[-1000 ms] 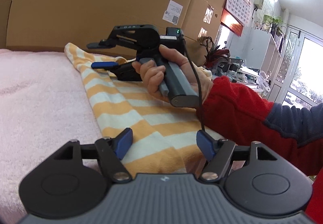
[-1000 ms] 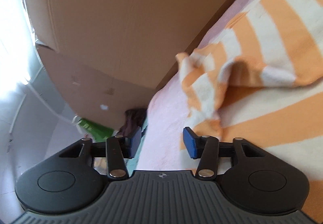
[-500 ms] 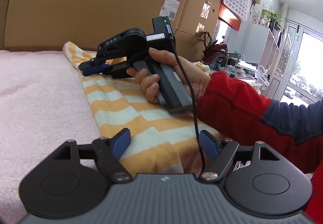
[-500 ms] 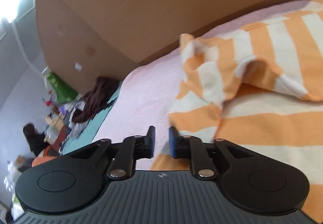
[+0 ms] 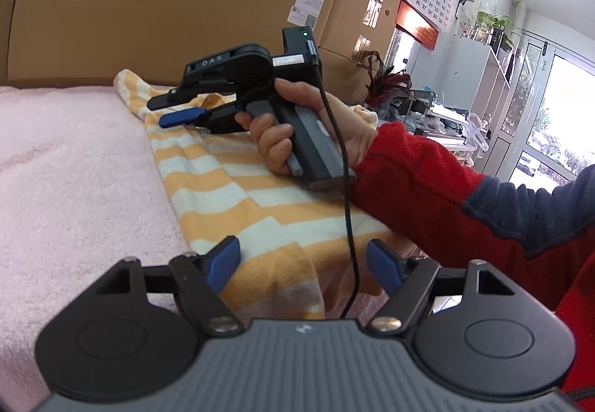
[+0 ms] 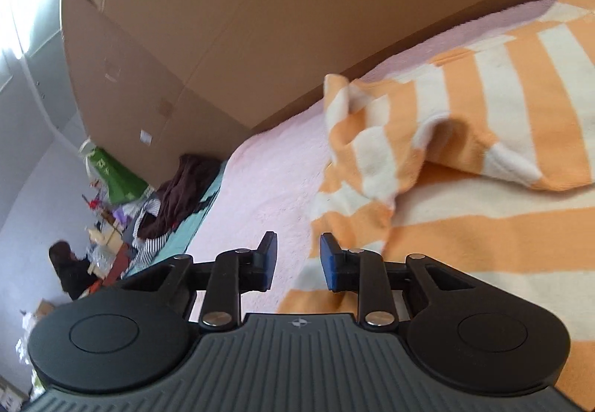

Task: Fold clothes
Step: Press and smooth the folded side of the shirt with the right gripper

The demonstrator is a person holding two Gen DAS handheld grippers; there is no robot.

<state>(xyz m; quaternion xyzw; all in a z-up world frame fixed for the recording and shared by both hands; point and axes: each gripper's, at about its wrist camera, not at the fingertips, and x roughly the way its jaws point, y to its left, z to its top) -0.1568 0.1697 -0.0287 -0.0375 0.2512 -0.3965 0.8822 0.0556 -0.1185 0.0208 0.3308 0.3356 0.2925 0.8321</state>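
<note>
An orange-and-white striped garment (image 5: pixel 230 189) lies lengthwise on a pink fluffy blanket (image 5: pixel 74 170). My left gripper (image 5: pixel 303 256) hangs open over the garment's near hem, its pads apart from the cloth. A hand (image 5: pixel 334 114) in a red sleeve holds my right gripper (image 5: pixel 171 109) above the garment's far end. In the right wrist view, the right gripper (image 6: pixel 299 248) has its jaws opening with a narrow gap and nothing between them. It sits by the left edge of the garment (image 6: pixel 483 218), where a rumpled fold lies ahead of it.
Large cardboard boxes (image 5: pixel 167 3) stand right behind the blanket. A black cable (image 5: pixel 349 226) dangles from the right gripper's handle across the garment. Past the blanket (image 6: pixel 271 181), a heap of clothes (image 6: pixel 178 196) and clutter lie at the left. Shelves and a glass door are at the far right.
The right gripper's jaws closed to a narrow gap, then parted again. The right gripper rolled, so its view tilted. The left gripper stayed put and open.
</note>
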